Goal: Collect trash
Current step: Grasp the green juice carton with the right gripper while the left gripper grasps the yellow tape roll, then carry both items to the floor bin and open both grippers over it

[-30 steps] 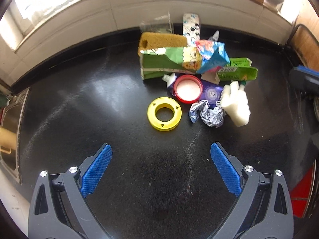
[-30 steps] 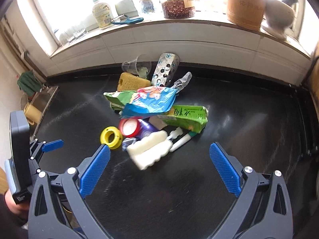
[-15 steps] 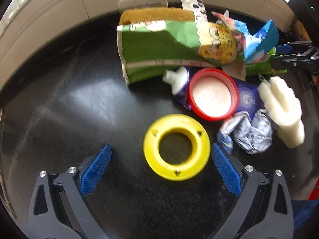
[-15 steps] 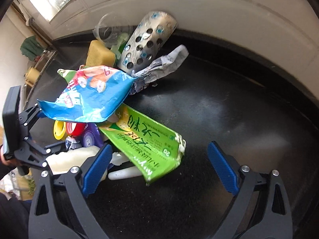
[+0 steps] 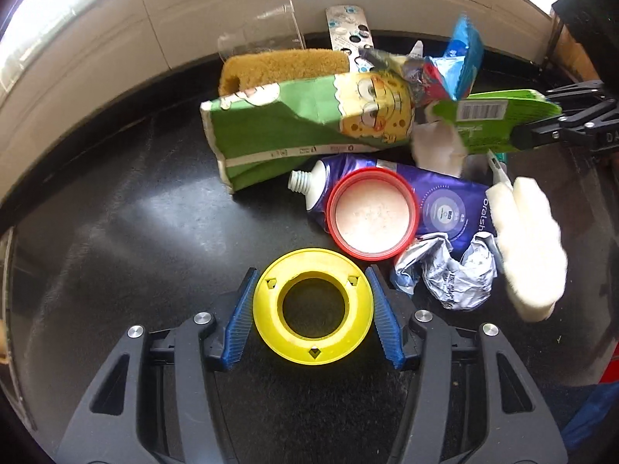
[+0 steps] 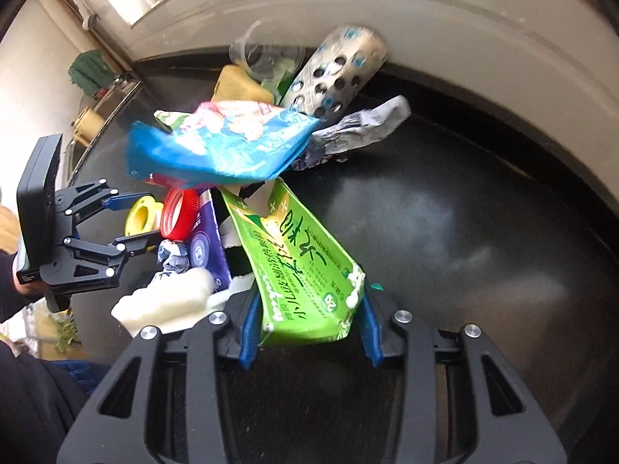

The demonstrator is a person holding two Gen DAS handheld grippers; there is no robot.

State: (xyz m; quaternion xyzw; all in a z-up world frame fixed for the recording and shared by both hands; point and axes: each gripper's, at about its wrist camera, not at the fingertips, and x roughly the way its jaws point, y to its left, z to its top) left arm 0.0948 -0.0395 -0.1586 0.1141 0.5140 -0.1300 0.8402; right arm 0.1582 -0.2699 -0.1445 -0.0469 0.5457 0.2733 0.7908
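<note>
A heap of trash lies on the black counter [image 5: 116, 255]. My left gripper [image 5: 312, 301] is shut on a yellow plastic ring [image 5: 312, 305], its blue pads against both sides; the ring also shows in the right wrist view [image 6: 142, 214]. My right gripper [image 6: 307, 321] is shut on the end of a green carton [image 6: 300, 263], seen in the left wrist view [image 5: 499, 116] too. Beside the ring lie a red lid [image 5: 372, 218], a purple tube [image 5: 445, 201], crumpled foil [image 5: 448, 270] and white foam [image 5: 530, 247].
Further back are a green cartoon carton [image 5: 301, 131], a blue snack bag [image 6: 216, 147], a brown sponge [image 5: 282, 65], a blister pack [image 6: 336, 69] and a clear cup [image 6: 267, 58] against the white tiled wall [image 5: 193, 19]. A sink [image 6: 96, 116] lies at the left.
Both grippers moved forward into the heap and closed: the left onto the yellow ring, the right onto the green carton. Both were open before.
</note>
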